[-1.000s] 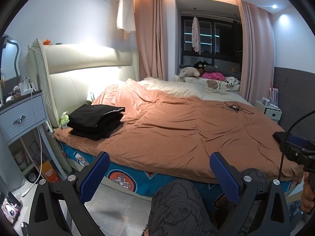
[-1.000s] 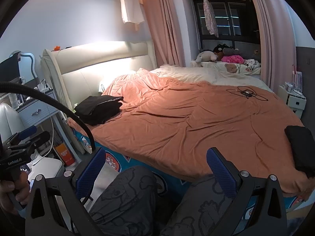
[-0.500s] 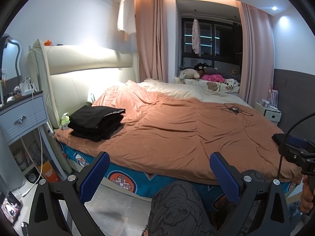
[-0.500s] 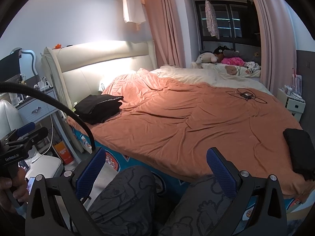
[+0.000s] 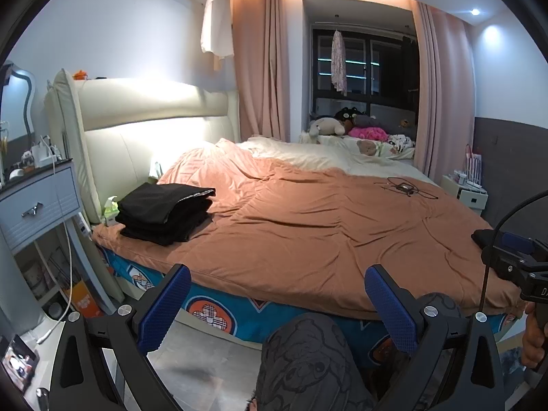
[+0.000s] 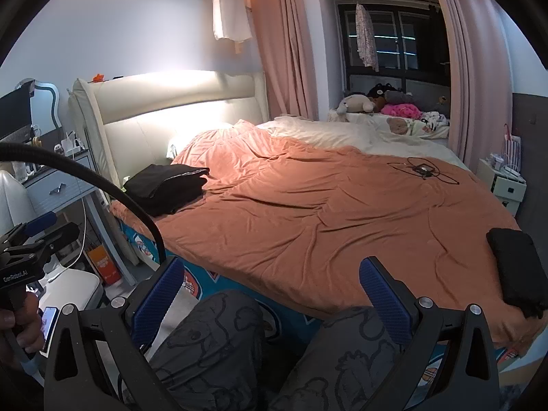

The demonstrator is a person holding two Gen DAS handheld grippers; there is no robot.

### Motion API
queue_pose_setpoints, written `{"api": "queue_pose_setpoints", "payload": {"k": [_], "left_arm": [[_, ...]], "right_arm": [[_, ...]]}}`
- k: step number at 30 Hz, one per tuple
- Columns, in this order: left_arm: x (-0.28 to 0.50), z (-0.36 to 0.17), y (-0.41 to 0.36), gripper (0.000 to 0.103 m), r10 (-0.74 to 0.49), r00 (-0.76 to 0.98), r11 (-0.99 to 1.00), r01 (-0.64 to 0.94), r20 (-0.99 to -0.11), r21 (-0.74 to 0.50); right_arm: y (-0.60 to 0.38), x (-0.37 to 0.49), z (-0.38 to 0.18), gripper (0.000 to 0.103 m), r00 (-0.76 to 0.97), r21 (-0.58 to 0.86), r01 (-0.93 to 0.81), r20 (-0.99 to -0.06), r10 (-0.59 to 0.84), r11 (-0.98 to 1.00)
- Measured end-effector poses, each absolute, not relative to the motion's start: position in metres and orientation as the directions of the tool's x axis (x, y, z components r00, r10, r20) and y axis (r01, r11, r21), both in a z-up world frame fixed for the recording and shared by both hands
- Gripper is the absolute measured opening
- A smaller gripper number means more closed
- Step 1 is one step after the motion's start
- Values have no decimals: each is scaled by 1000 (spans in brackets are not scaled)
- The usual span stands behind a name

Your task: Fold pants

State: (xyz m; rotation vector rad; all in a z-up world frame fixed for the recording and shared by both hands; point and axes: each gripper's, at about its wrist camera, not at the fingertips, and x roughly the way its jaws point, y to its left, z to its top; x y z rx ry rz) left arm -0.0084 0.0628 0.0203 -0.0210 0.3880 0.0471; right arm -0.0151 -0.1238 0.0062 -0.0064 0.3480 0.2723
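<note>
Beside the bed's near edge, the left gripper [image 5: 277, 303] hangs with fingers wide and empty above the person's knee; a stack of folded black pants [image 5: 164, 210] sits on the orange blanket [image 5: 308, 226] near the headboard. From the right wrist, the right gripper [image 6: 270, 294] is equally wide and empty, and another folded black garment [image 6: 517, 269] lies at the blanket's right corner. No pants lie spread out; fetching a fresh pair and laying it flat mid-blanket looks wise.

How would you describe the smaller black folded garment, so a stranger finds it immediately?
Start at the wide bed with the orange-brown blanket. Go to its near corner farthest from the cream padded headboard. There lies the smaller black folded garment, one flat piece, unlike the taller stack of black folded clothes beside the headboard.
</note>
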Motion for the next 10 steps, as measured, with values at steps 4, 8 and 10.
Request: {"api": "queue_pose_setpoints", "payload": {"k": [4,8,10], "left_arm": [[-6,18,63,102,36,920,999,-45,-389,-15],[-6,18,63,102,34,921,999,-43,-388,-14],[-6,18,62,103,27,921,999,-35,-388,-13]], "right_arm": [[-122,-15,5,103,906,32,-258,-338,254,966],[-124,-13,4,103,906,33,-254,-342,250,967],[-124,-12,4,103,906,32,-251,-344,246,967]]}}
